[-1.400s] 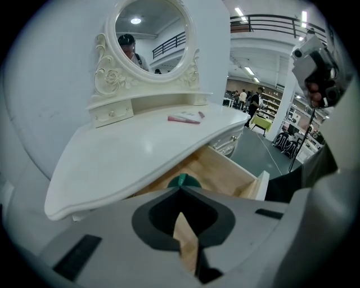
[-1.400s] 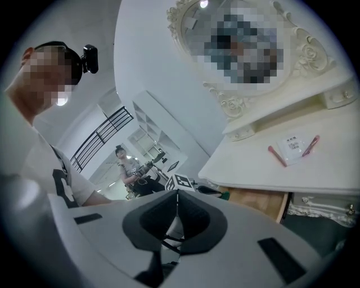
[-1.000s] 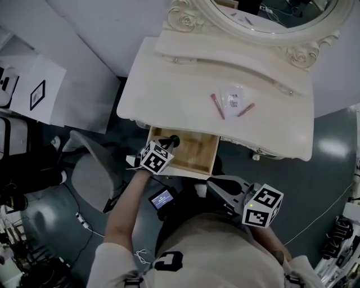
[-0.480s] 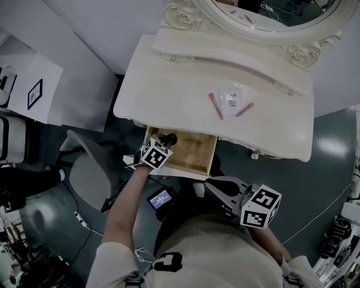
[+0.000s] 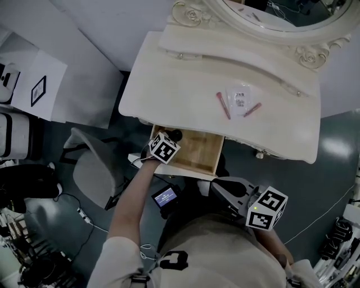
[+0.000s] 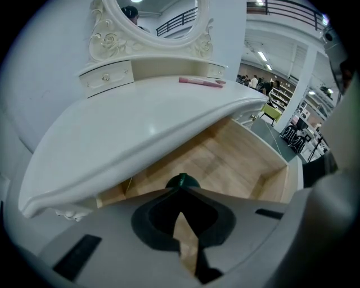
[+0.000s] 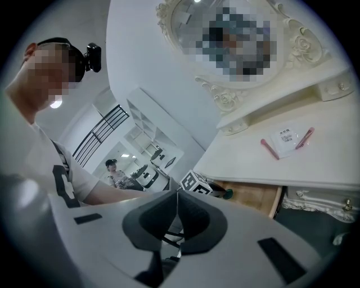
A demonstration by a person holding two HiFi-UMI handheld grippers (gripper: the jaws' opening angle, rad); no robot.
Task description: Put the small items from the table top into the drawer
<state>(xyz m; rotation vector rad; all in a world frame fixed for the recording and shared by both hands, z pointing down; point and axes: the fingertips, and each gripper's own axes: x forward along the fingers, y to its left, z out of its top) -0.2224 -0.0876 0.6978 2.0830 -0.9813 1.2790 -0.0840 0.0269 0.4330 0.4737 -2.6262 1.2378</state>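
The wooden drawer [image 5: 201, 153] stands pulled out under the white dressing table [image 5: 174, 95]. My left gripper [image 5: 175, 136] points down into the drawer's back left part, shut on a small dark green round item [image 6: 181, 180]. That item also shows past the left marker cube in the right gripper view [image 7: 228, 194]. Two pink sticks [image 5: 223, 105] [image 5: 252, 109] and a clear packet [image 5: 239, 97] lie on the table top. My right gripper [image 5: 216, 183] hangs below the drawer's front, close to my body, shut with nothing in it [image 7: 178, 194].
An ornate oval mirror [image 5: 270, 17] and a low shelf with small drawers [image 5: 236, 53] stand at the table's back. A grey chair [image 5: 93, 171] sits left of the drawer. A small lit device [image 5: 165, 197] is below the drawer front.
My left gripper has sunk lower into the drawer with the green item still in it. The right gripper has kept still.
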